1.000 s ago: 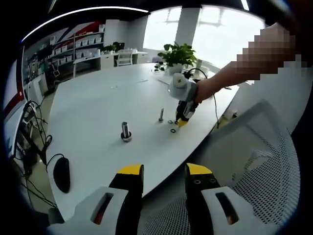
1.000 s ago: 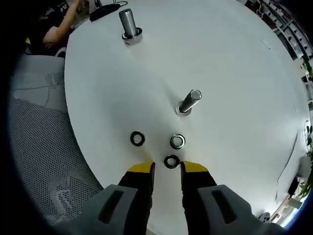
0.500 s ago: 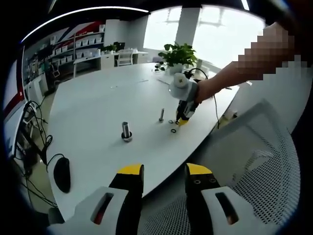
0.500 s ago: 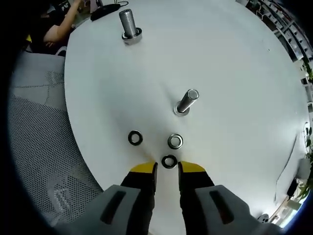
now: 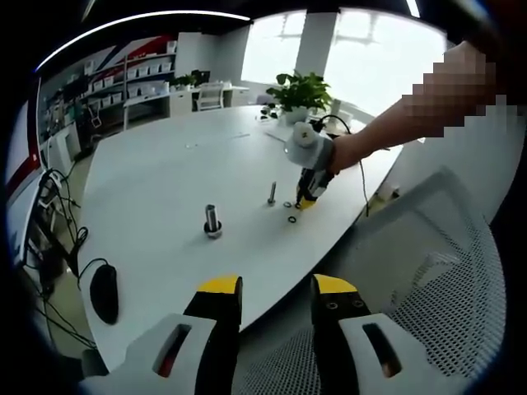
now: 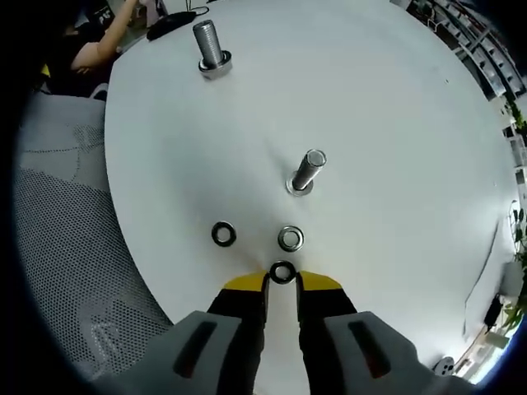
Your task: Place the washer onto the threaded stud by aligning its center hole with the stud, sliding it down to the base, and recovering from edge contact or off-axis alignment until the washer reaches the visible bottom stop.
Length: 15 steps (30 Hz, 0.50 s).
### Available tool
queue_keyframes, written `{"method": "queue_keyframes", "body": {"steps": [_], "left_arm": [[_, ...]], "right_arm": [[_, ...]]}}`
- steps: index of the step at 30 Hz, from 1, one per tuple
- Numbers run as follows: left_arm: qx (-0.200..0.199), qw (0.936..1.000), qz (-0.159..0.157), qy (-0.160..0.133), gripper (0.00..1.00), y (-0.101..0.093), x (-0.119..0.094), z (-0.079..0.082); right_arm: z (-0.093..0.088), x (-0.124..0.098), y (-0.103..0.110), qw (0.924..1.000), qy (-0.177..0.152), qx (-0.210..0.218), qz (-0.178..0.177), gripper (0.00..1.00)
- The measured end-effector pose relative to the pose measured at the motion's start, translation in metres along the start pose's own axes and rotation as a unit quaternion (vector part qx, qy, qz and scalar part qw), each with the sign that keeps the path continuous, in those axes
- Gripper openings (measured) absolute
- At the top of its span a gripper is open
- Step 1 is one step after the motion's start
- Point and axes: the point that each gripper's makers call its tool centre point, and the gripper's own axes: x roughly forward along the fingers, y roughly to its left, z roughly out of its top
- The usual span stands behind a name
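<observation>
Right gripper view: the right gripper (image 6: pixel 282 281) is seen lowered to the white table (image 6: pixel 395 123), its yellow-tipped jaws narrowed around a dark washer (image 6: pixel 282 272), apparently touching it, though a firm grip cannot be confirmed. Two more washers (image 6: pixel 223 234) (image 6: pixel 290 239) lie just beyond, then the thin threaded stud (image 6: pixel 306 172) and, farther off, a thicker stud (image 6: pixel 208 48). The left gripper (image 5: pixel 274 290) is held unclenched and empty off the table edge.

White counter (image 6: pixel 395 123): 2 upright studs (image 6: pixel 306 171) (image 6: pixel 208 47), 3 washers (image 6: pixel 282 272) (image 6: pixel 290 239) (image 6: pixel 222 234), black mouse (image 5: pixel 104 293) near edge
</observation>
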Motion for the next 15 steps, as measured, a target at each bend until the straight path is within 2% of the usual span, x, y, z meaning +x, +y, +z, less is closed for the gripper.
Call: {"method": "queue_keyframes", "body": {"steps": [6, 9, 11, 13, 15], "left_arm": [[-0.001, 1.0, 0.003, 0.001, 0.31, 0.001, -0.001, 0.0], [-0.002, 1.0, 0.005, 0.002, 0.31, 0.001, -0.001, 0.0], [-0.002, 1.0, 0.006, 0.001, 0.31, 0.001, -0.001, 0.0], [-0.002, 1.0, 0.007, 0.001, 0.31, 0.002, -0.001, 0.0], [-0.001, 1.0, 0.007, 0.001, 0.31, 0.002, -0.001, 0.0]], "right_arm": [[0.0, 0.001, -0.002, 1.0, 0.003, 0.005, -0.002, 0.16], [0.002, 0.002, -0.002, 0.9996, -0.008, 0.027, 0.003, 0.18], [-0.001, -0.009, 0.01, 0.9989, -0.019, 0.041, 0.011, 0.21], [0.0, -0.006, 0.011, 0.9972, -0.029, 0.065, 0.023, 0.25], [-0.002, 0.002, 0.002, 0.9986, -0.026, 0.043, 0.014, 0.25]]}}
